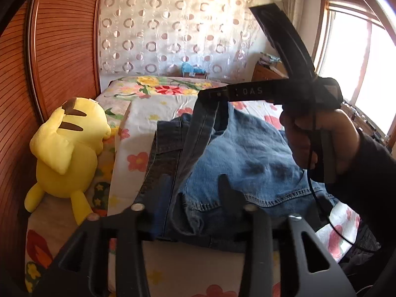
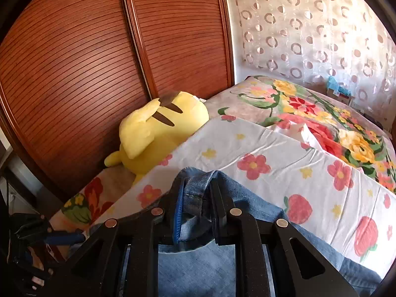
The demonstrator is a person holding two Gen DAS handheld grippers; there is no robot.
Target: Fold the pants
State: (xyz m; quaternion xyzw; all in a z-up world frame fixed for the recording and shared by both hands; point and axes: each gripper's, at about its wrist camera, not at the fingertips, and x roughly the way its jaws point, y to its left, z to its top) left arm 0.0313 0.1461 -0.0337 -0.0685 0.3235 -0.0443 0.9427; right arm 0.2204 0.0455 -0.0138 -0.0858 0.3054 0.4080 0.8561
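Observation:
Blue denim pants [image 1: 247, 153] lie bunched on the flowered bed sheet [image 1: 153, 113]. My left gripper [image 1: 193, 177] hovers low over their near edge. Its fingers stand apart with dark denim lying loose between them, so it is open. In the left wrist view a hand holds my right gripper [image 1: 206, 94] higher up at the right, shut on a strip of the pants that hangs down from it. In the right wrist view the right gripper [image 2: 196, 185] pinches a folded hem of the pants [image 2: 195, 190] between its pads, with more denim [image 2: 255, 203] trailing to the right.
A yellow plush toy [image 1: 66, 153] [image 2: 158, 133] lies at the bed's left side against slatted wooden wardrobe doors [image 1: 61, 49] [image 2: 74, 61]. A flowered quilt [image 2: 309, 109] covers the far end of the bed. A patterned curtain [image 1: 173, 24] hangs behind, with a window [image 1: 346, 49] at the right.

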